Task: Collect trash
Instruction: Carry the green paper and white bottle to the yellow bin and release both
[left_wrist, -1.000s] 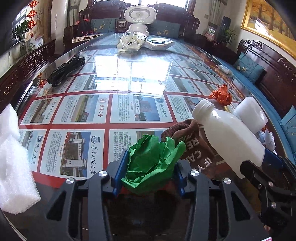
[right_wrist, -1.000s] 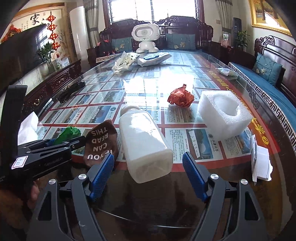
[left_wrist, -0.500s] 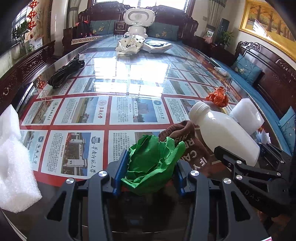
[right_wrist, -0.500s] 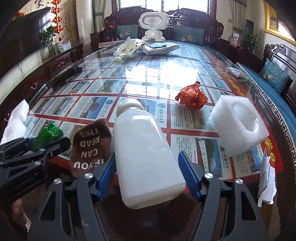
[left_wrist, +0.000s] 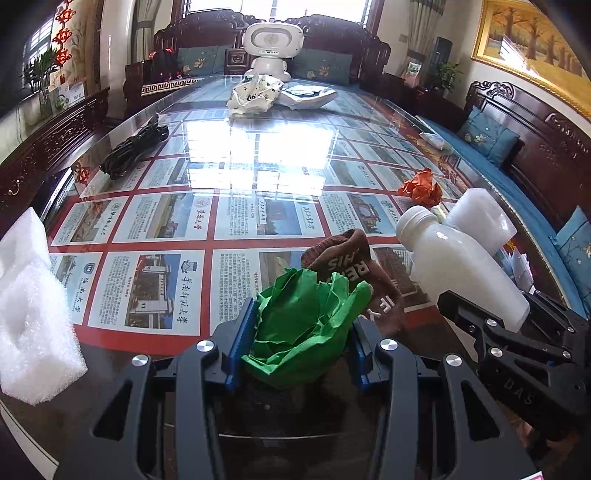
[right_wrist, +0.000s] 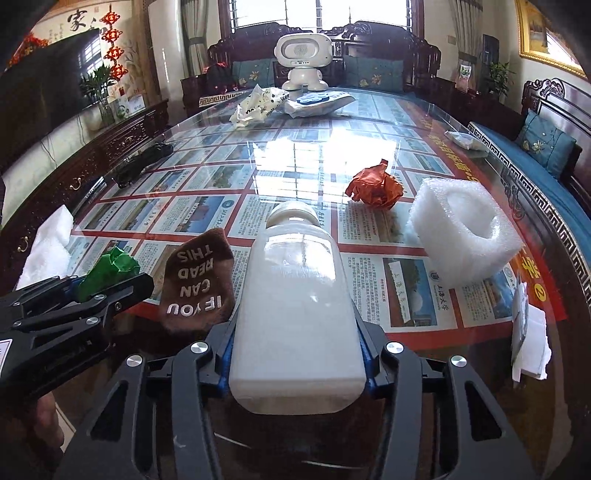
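Observation:
My left gripper (left_wrist: 299, 332) is shut on a crumpled green paper ball (left_wrist: 306, 325), seen also in the right wrist view (right_wrist: 110, 267). My right gripper (right_wrist: 295, 350) is shut on a white plastic bottle (right_wrist: 295, 314), cap pointing away; it also shows in the left wrist view (left_wrist: 458, 266). A brown sock (right_wrist: 199, 284) with white lettering lies on the glass table (right_wrist: 295, 166) between the two grippers. An orange crumpled paper (right_wrist: 376, 186) and a white foam block (right_wrist: 465, 229) lie beyond the bottle to the right.
A second white foam piece (left_wrist: 29, 306) lies at the near left edge. White folded paper (right_wrist: 528, 332) lies at the right edge. A black cable bundle (left_wrist: 133, 147), a crumpled bag (left_wrist: 255, 94), a packet and a white toy robot (left_wrist: 273, 48) sit farther back.
My right gripper moved forward around the bottle and closed on it. My left gripper kept hold of the green paper and moved little.

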